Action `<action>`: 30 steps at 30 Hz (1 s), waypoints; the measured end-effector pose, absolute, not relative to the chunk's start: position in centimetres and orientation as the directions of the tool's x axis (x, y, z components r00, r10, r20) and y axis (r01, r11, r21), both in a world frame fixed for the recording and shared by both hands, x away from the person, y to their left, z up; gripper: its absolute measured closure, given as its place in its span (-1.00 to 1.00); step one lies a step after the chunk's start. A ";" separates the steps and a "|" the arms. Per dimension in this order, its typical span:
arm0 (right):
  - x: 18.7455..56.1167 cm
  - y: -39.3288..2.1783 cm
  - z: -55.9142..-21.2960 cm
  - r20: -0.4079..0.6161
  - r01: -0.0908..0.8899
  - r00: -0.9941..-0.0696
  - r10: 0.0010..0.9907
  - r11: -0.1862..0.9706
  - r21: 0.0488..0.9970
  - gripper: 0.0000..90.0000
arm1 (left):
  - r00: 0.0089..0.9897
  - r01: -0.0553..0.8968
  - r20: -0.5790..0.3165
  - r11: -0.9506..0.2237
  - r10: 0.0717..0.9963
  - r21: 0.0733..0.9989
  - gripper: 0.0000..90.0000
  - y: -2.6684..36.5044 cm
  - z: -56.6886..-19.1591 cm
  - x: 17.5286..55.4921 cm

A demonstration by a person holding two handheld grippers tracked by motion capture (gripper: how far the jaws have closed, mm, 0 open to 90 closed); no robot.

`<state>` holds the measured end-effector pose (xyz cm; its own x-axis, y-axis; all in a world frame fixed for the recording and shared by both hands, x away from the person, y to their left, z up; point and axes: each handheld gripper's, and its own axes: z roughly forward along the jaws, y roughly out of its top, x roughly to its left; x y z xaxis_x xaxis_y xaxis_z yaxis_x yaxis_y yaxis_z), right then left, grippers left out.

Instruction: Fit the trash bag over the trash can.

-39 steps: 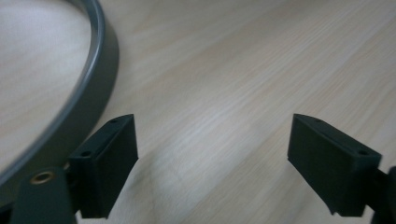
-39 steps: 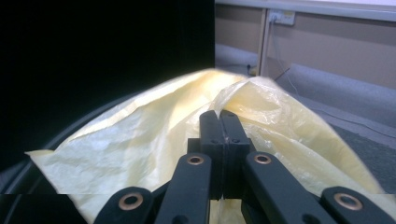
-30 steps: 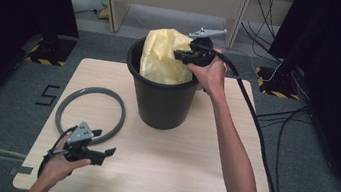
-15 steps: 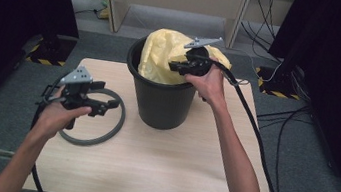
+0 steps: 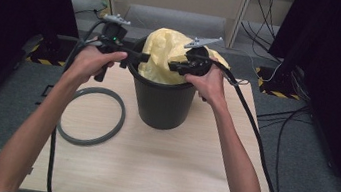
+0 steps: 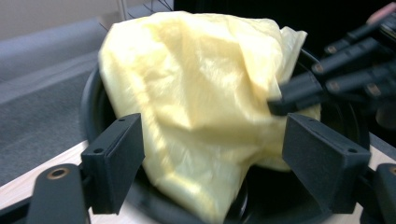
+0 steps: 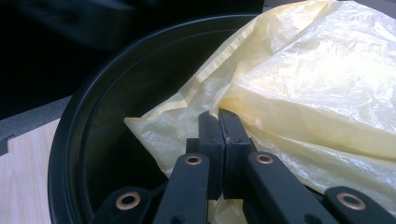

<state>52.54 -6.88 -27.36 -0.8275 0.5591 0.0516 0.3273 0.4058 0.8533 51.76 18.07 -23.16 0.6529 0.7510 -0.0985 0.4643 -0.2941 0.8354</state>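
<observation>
**Yellow bag held at the bin's rim while the other gripper faces it**

On the wooden table point(image 5: 168, 171), seen from the high view, a black bin point(image 5: 162, 102) stands near the far middle with a yellow plastic bag point(image 5: 164, 57) bulging up out of its mouth. A grey ring point(image 5: 92, 115) lies flat on the table to the left of the bin, apart from it. The right gripper point(image 5: 175, 67) sits at the bin's right rim, its tip against the bag. The left gripper point(image 5: 141, 56) is held up at the bin's left rim, pointing toward the bag. Cables trail from both down across the table and floor.

From the left gripper view, the left gripper point(image 6: 212, 140) has its jaws spread wide, having just closed a little, and the yellow plastic bag point(image 6: 196, 93) fills the space ahead of and between them; neither pad presses on it. The black bin point(image 6: 93, 102) shows as a dark rim behind and below the bag. The right gripper's black fingers reach in from the upper right and meet the bag's side.

From the right gripper view, the right gripper point(image 7: 218, 122) has its jaws pressed together, pinching a fold of the yellow plastic bag point(image 7: 317, 84) just inside the black bin point(image 7: 107, 93). The bag billows to the right, above the rim.
</observation>
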 end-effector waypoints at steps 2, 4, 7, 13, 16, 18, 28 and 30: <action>52.5 -6.9 -27.3 0.053 0.328 -0.827 0.559 0.404 0.854 0.98 | 0.643 0.470 -0.098 -0.290 0.759 0.834 -0.52 17.0 -23.0 53.0; 52.4 -6.8 -27.3 0.049 0.324 -0.829 0.557 0.406 0.855 0.97 | 0.638 0.479 -0.118 -0.272 0.761 0.834 -0.49 16.1 -22.9 54.1; 52.3 -6.7 -27.3 0.045 0.318 -0.832 0.553 0.410 0.855 0.97 | 0.632 0.501 -0.158 -0.244 0.758 0.830 -0.45 14.9 -22.8 55.5; 52.1 -6.5 -27.4 0.049 0.317 -0.837 0.545 0.410 0.855 0.97 | 0.615 0.533 -0.196 -0.219 0.764 0.817 -0.29 12.8 -23.0 57.5; 52.1 -6.5 -27.3 0.048 0.315 -0.839 0.542 0.411 0.856 0.97 | 0.603 0.547 -0.218 -0.198 0.767 0.814 -0.13 12.2 -23.3 58.4; 52.1 -6.5 -27.4 0.045 0.311 -0.840 0.541 0.412 0.856 0.97 | 0.613 0.547 -0.215 -0.212 0.760 0.810 0.05 11.7 -23.6 58.7; 51.7 -7.0 -27.1 0.064 0.320 -0.837 0.543 0.391 0.863 0.55 | 0.658 0.499 -0.129 -0.301 0.742 0.813 1.00 12.5 -24.0 57.9; 51.5 -7.8 -26.5 0.060 0.310 -0.836 0.546 0.379 0.872 0.37 | 0.668 0.491 -0.124 -0.309 0.734 0.815 1.00 13.2 -24.0 57.3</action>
